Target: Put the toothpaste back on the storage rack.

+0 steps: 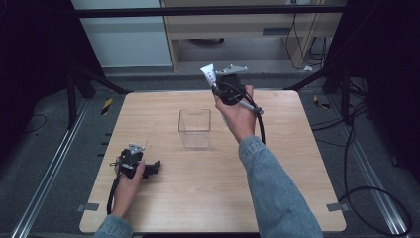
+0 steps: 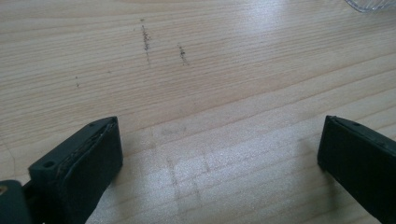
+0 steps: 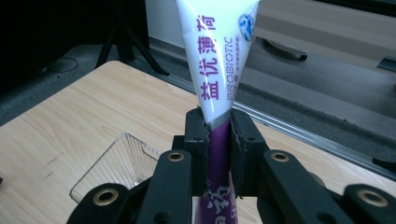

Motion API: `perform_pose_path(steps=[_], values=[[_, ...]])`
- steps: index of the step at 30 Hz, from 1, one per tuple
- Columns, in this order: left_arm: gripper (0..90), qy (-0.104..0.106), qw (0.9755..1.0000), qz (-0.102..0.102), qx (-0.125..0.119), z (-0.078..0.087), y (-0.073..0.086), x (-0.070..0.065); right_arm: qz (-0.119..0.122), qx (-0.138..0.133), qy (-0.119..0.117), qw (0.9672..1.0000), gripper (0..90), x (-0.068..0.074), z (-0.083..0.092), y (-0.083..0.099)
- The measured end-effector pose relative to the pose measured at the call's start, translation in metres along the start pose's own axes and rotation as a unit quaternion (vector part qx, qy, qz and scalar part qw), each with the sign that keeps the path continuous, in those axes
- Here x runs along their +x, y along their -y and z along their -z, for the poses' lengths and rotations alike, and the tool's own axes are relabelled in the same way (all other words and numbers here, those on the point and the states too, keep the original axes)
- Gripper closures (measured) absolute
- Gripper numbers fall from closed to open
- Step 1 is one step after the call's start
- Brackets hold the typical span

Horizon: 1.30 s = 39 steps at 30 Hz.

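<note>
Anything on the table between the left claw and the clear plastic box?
Nothing: bare light wooden tabletop between the open left claw and the clear plastic box, seen in the high view.

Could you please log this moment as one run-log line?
right gripper: shut on tube, raised | left gripper: open, empty, over table | clear box: empty

Light wood worktop [image 1: 198,198], square, faint dark scuffs on the grain. Clear plastic box [image 1: 194,127] stands on it near centre, upright, open at top. Left gripper [image 1: 154,167] rests near front-left edge.
</note>
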<state>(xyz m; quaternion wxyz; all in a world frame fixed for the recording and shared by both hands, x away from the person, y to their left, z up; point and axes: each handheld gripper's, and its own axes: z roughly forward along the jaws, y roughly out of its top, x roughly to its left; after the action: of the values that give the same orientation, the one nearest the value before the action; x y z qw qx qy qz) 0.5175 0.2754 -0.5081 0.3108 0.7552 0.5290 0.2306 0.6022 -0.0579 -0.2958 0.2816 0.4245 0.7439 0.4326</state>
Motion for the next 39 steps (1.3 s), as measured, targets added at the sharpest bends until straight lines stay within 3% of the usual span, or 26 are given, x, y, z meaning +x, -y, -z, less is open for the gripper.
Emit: perform_pose_path(steps=[22, 39], values=[[0.0, 0.0, 1.0, 0.0, 0.001, 0.0, 0.0, 0.0, 0.0, -0.019, -0.005, 0.9998, 78.8, 0.012, -0.018, -0.017], [0.0, 0.0, 1.0, 0.001, 0.001, 0.0, 0.0, 0.0, -0.003, -0.021, -0.011, 0.9997, 78.7, 0.022, -0.04, -0.019]])
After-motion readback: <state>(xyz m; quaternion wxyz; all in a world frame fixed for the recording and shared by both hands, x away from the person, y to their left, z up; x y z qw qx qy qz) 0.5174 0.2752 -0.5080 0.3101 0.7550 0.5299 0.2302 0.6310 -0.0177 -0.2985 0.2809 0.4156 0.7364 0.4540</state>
